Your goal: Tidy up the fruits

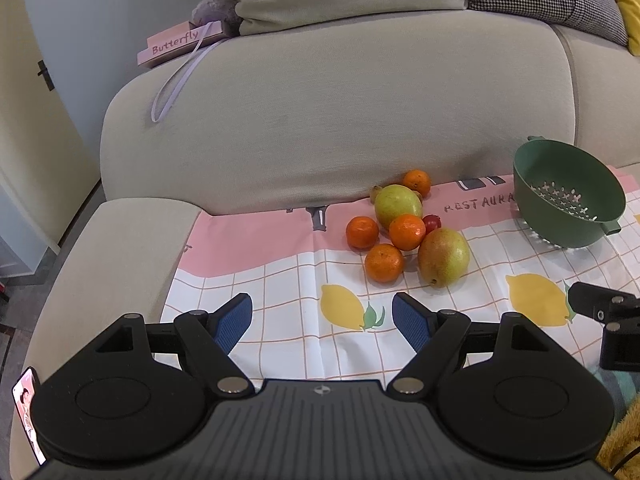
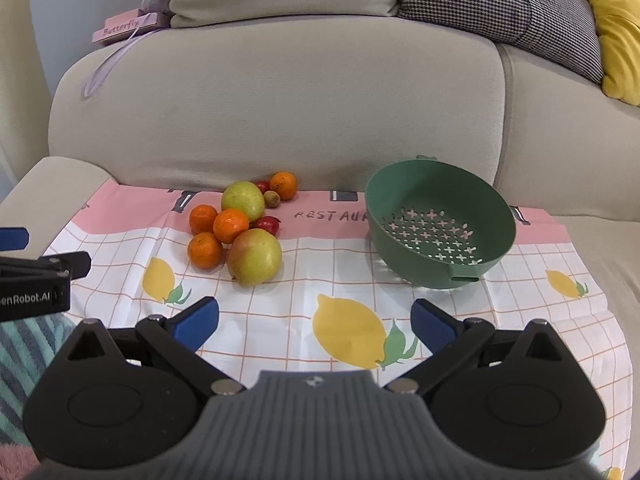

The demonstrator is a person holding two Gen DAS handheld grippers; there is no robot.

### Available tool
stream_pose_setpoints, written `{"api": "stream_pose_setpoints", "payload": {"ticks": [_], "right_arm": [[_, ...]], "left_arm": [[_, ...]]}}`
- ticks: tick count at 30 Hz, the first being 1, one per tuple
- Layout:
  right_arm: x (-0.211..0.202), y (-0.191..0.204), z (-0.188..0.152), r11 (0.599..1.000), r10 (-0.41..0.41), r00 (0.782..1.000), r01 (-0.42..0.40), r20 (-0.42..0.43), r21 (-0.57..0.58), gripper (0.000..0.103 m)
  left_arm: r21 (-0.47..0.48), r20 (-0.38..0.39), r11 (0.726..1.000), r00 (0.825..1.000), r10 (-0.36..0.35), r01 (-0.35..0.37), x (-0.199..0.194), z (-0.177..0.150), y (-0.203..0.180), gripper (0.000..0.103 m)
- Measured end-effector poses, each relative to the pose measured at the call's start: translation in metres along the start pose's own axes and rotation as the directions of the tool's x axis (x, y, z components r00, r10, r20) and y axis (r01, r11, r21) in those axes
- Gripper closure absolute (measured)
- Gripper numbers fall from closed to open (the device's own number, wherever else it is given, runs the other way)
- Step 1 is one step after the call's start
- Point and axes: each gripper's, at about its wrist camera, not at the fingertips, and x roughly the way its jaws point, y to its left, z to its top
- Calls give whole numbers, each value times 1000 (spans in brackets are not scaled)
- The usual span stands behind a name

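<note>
Blue-padded, the left gripper (image 1: 322,316) hovers spread wide and empty above a lemon-print cloth (image 1: 280,292) on a sofa; beyond it, oranges and pears form a fruit pile (image 1: 404,232), with a green colander (image 1: 568,196) far right. From the right wrist view, the right gripper (image 2: 314,320) also gapes wide, holding nothing, the fruit far left and the tilted colander far right.

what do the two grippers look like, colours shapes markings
Both match. The left gripper and right gripper have matte black linkage arms with silver pivot pins, round black discs on either side, a ribbed grey centre body with a small round emblem, and textured blue finger pads. White lettering ending "enRobot.AI" shows on the left gripper's side in the right wrist view. No cables or sleeves visible.
</note>
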Motion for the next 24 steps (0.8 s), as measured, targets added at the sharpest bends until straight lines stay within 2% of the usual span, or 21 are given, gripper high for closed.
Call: {"api": "stream_pose_setpoints", "payload": {"ticks": [7,14,16,24], "right_arm": [[0,3,1,1000,17,1000,-17,-4,-19,4],[4,7,1,998,44,999,-44,-4,-45,4],[6,8,1,997,53,999,-53,-2,-50,5],[19,14,4,990,103,995,-102,6,-93,12]], "left_arm": [[-7,1,1000,1000,-10,10,1,1,2,10],[-16,8,998,998,-65,66,3,2,6,10],[-19,13,998,998,-61,61,4,4,7,10],[-4,18,997,997,-81,81,17,10,15,10]]}}
